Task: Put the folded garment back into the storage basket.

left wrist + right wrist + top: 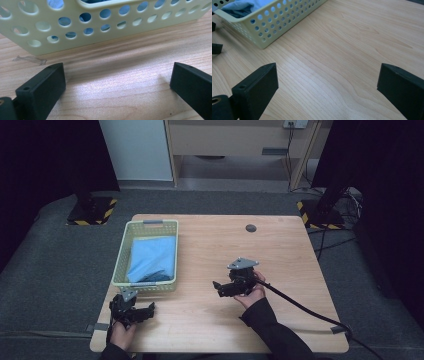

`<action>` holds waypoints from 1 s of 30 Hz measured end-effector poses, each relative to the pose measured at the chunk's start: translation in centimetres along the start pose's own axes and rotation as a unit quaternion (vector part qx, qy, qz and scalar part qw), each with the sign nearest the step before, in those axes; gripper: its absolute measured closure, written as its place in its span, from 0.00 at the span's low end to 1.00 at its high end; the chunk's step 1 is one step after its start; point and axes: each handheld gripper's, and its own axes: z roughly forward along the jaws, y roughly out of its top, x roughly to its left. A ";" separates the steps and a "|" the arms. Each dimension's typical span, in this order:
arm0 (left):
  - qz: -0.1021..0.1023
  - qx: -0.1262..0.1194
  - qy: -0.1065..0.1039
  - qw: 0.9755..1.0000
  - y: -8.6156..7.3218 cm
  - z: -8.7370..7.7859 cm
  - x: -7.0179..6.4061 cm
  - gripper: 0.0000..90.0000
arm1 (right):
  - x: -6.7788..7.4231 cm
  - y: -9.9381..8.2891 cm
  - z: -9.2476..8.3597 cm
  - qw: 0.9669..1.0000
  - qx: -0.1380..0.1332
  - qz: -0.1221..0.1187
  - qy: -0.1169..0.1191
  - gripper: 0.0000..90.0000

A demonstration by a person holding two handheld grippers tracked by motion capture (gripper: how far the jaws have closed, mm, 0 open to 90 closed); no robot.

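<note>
Grey carpet all round and a pale wood tabletop (280, 250) sitting mid-frame in the high view, with dark stands up in both top corners. Left of centre on the wood there's a pale yellow-green basket (121, 251) with holes in its walls, and a blue cloth (152, 257) is lying folded inside it. My left claw (150, 309) is down at the lower left of the frame, just below the basket's near end, resting low over the wood. My right claw (216, 287) is around the lower middle, pointing left toward the basket and well apart from it, cable trailing off to the lower right.

Left claw view: jaws spread wide, bare wood between them, nothing held. The basket wall (75, 37) runs across the top of the frame, near the tips, and bits of blue show through the holes. There's a scrap of clear tape (30, 59) on the wood at the left.

Right claw view: jaws also wide apart with nothing in them, just wood grain. The basket (269, 25) is in the upper left, cloth (244, 6) peeking over its rim.
</note>
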 end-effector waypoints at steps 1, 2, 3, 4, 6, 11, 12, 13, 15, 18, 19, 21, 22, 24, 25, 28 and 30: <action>0.000 0.000 0.000 1.000 0.0 0.0 0.0 0.00 | -0.2 -0.1 0.0 1.000 0.000 0.006 -0.001 0.04; 0.000 0.000 0.000 1.000 0.0 0.0 0.0 0.00 | -0.4 -0.3 -0.1 1.000 -0.001 0.011 -0.003 0.04; 0.000 0.000 0.000 1.000 0.0 0.0 0.0 0.00 | -0.7 -0.5 -0.2 1.000 -0.003 0.015 -0.005 0.04; 0.000 0.000 0.000 1.000 0.0 0.0 0.0 0.00 | -0.9 -0.6 -0.3 1.000 -0.005 0.021 -0.006 0.04; 0.000 0.000 0.000 1.000 0.0 0.0 0.0 0.00 | -1.3 -0.9 -0.5 0.999 -0.006 0.030 -0.009 0.04; 0.000 0.000 0.000 1.000 0.0 0.0 0.0 0.00 | -1.9 -1.5 -0.8 0.999 -0.005 0.038 -0.016 0.04; 0.000 0.000 0.000 1.000 0.0 0.0 0.0 0.00 | -2.1 -1.7 -0.9 0.999 -0.005 0.041 -0.017 0.04; 0.000 0.000 0.000 1.000 0.0 0.0 0.0 0.00 | -2.2 -1.8 -0.9 0.999 -0.004 0.041 -0.017 0.04; 0.000 0.000 0.000 1.000 0.0 0.0 0.0 0.00 | -2.4 -2.0 -1.0 0.999 -0.002 0.043 -0.019 0.04; 0.000 0.000 0.000 1.000 0.0 0.0 0.0 0.00 | -2.7 -2.4 -1.2 0.999 0.001 0.045 -0.021 0.04; 0.000 0.000 0.000 1.000 0.0 0.0 0.0 0.00 | -2.9 -2.5 -1.3 0.999 0.002 0.046 -0.022 0.04; 0.000 0.000 0.000 1.000 0.0 0.0 0.0 0.00 | -3.1 -2.7 -1.4 0.999 0.003 0.049 -0.023 0.04; 0.000 0.000 0.000 1.000 0.0 0.0 0.0 0.00 | -3.2 -2.8 -1.5 0.998 0.003 0.051 -0.024 0.03; 0.000 0.000 0.000 1.000 0.0 0.0 0.0 0.00 | -3.4 -3.0 -1.7 0.998 0.004 0.052 -0.025 0.03; 0.000 0.000 0.000 1.000 0.0 0.0 0.0 0.00 | -3.6 -3.1 -1.7 0.998 0.005 0.051 -0.026 0.03; 0.000 0.000 0.000 1.000 0.0 0.0 0.0 0.00 | -3.9 -3.3 -2.0 0.998 0.005 0.054 -0.027 0.03; 0.000 0.000 0.000 1.000 0.0 0.0 0.0 0.00 | -4.1 -3.5 -2.1 0.998 0.007 0.057 -0.028 0.03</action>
